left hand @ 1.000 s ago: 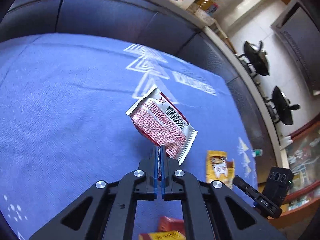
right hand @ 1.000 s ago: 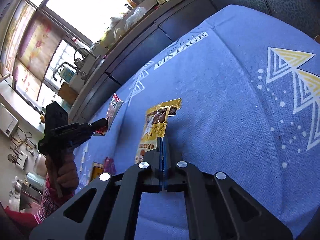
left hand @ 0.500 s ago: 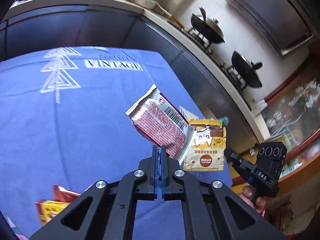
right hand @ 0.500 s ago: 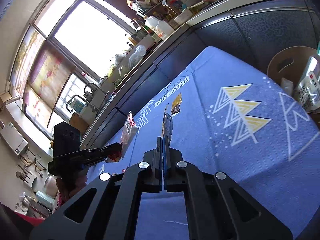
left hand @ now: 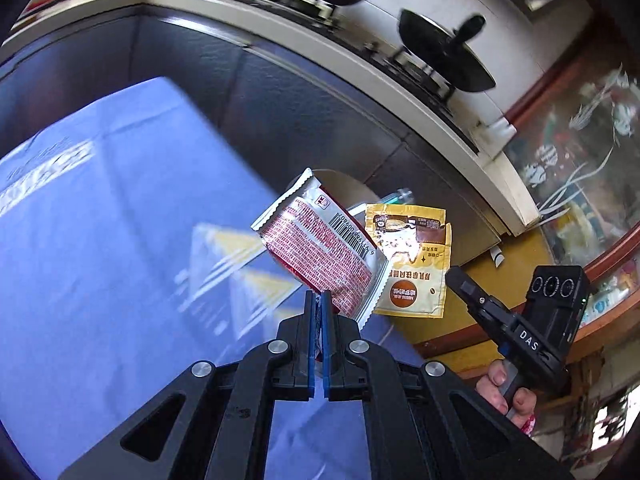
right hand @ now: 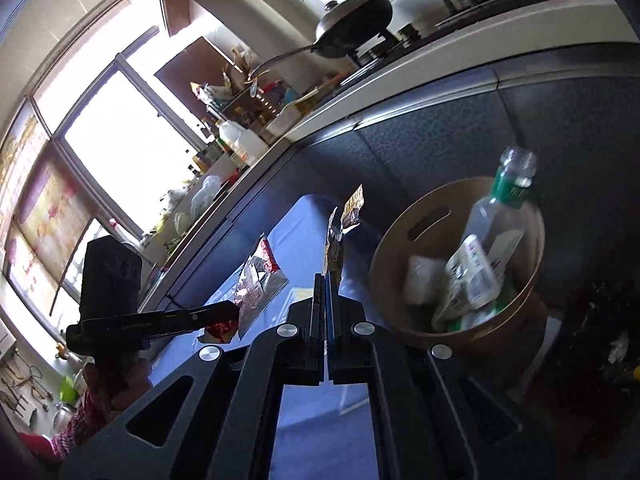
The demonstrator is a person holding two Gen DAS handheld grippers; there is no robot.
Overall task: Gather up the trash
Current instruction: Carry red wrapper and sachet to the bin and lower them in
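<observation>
- The left gripper [left hand: 319, 300] holds a snack wrapper [left hand: 320, 252] by its lower edge, up off the tablecloth [left hand: 112, 240].
- To its right, the right gripper [right hand: 325, 284] holds a sachet [left hand: 412, 264] by one edge; the sachet sits just behind the snack wrapper's right side.
- A bin [right hand: 404, 236] stands beyond the table's corner, ahead and to the right of the right gripper.
- In the bin lie a bottle [right hand: 500, 208] and other packets.
- Behind everything runs a counter [right hand: 400, 92] with a pan [right hand: 356, 20] on the stove.

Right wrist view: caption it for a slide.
Right gripper carries a yellow sachet toward the brown bin holding a plastic bottle.
</observation>
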